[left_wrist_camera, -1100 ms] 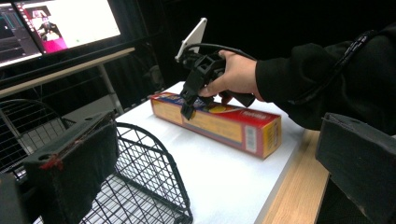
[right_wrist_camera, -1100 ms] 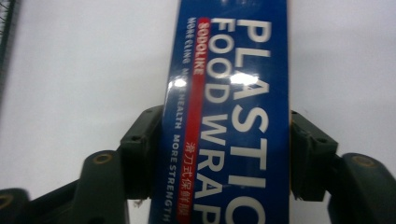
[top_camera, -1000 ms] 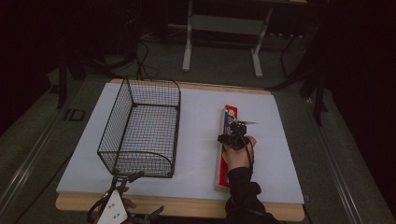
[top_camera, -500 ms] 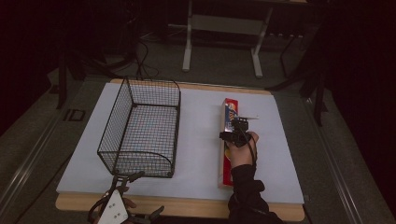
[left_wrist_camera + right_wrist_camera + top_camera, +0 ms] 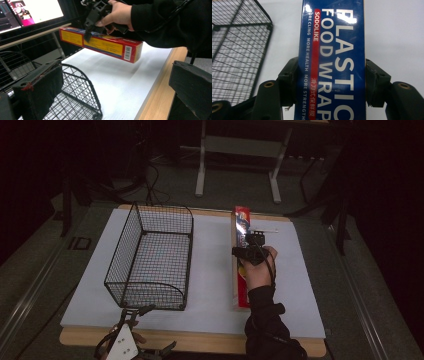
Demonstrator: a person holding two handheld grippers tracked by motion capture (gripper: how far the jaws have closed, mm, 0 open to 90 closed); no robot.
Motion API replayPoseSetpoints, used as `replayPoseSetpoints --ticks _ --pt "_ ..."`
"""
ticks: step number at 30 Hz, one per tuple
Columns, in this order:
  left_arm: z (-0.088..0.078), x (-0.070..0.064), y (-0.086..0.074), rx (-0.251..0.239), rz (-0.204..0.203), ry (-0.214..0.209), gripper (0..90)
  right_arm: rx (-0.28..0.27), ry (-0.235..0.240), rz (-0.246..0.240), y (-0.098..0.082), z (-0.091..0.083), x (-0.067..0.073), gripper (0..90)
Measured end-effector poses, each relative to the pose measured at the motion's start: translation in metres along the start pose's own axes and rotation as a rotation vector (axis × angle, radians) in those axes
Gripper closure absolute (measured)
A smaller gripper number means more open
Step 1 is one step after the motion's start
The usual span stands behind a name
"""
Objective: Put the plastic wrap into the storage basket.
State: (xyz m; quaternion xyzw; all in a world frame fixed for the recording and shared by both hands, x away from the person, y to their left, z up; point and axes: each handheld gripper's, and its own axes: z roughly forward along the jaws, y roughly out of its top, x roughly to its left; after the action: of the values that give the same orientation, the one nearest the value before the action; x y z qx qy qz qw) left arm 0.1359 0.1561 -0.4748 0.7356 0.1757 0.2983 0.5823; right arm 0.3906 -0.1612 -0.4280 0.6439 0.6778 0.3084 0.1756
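While the left hand-held gripper (image 5: 131,316) sat at the counter's near edge, at about seven o'clock on the white sheet, its two black jaws stood spread with nothing between them, and in the left gripper view its felt-faced pads framed open air. Just beyond it, at about nine o'clock, stood the black wire-mesh basket (image 5: 152,255), an open rectangular grid with a curved near end, rigid and see-through, its floor bare. The white matte sheet on the wooden counter (image 5: 200,342) looked smooth and flat.

At about three o'clock lay the long red-sided cardboard box of plastic food wrap (image 5: 240,265), its long axis running from six towards twelve, roughly parallel to the basket's long side. In the left gripper view the box (image 5: 105,45) appeared raised off the sheet, though how far could not be told. The right hand-held gripper (image 5: 252,251) came down on it from above, a jaw against each long side, pinching across the narrow width near mid-length; the right gripper view showed the glossy blue printed top face (image 5: 332,65) between the pads. The right hand (image 5: 257,272) was clearly the nearer one to the box. The basket lay towards nine o'clock from that grip, so any carry would probably run sideways with the box's axis kept parallel to the basket.
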Motion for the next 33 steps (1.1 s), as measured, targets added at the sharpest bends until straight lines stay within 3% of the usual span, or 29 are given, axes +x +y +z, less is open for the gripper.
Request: replayPoseSetpoints --ticks 14,20,33 --pt "-0.002 0.001 0.001 -0.022 -0.029 -0.012 0.1 -0.029 0.024 -0.07 0.027 -0.023 0.023 39.5" --pt "-0.002 0.0 0.002 -0.022 -0.03 -0.018 0.1 -0.053 0.033 -0.134 0.045 -0.034 0.049 39.6" --pt "-0.003 0.0 0.001 -0.016 -0.031 -0.034 0.1 -0.1 0.074 -0.2 0.072 -0.047 0.096 39.6"
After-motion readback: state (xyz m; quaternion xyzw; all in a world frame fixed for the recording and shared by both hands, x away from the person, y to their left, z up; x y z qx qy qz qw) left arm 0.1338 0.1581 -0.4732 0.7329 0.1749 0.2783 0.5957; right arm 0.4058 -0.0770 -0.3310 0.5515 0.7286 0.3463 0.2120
